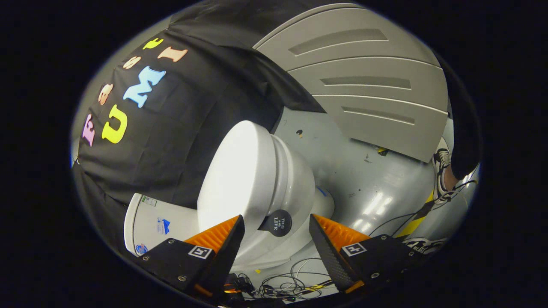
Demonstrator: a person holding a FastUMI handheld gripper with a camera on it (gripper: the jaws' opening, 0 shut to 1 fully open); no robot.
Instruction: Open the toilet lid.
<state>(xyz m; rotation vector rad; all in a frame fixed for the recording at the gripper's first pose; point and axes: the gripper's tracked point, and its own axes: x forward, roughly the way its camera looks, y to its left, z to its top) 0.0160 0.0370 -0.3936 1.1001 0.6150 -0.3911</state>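
Grey floor (364,171), scuffed. Loose cables (291,282) lie on it. Ribbed grey panel (364,85) stands beyond. A person's sneaker (441,171) rests near yellow-black tape (417,218).

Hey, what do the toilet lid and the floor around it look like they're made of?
Toilet lid: smooth white, glossy, likely hard plastic; it throws a bright glare. Floor: grey, sealed or painted, going by sheen streaks and scuffs. The open gripper sits just short of the toilet.

The hand-held gripper (277,222) is rolled sideways, its two wedge-shaped fingers (227,239) spread wide apart with nothing pressed between them. A person's sneakered foot (443,177) stands far beyond the fingers.
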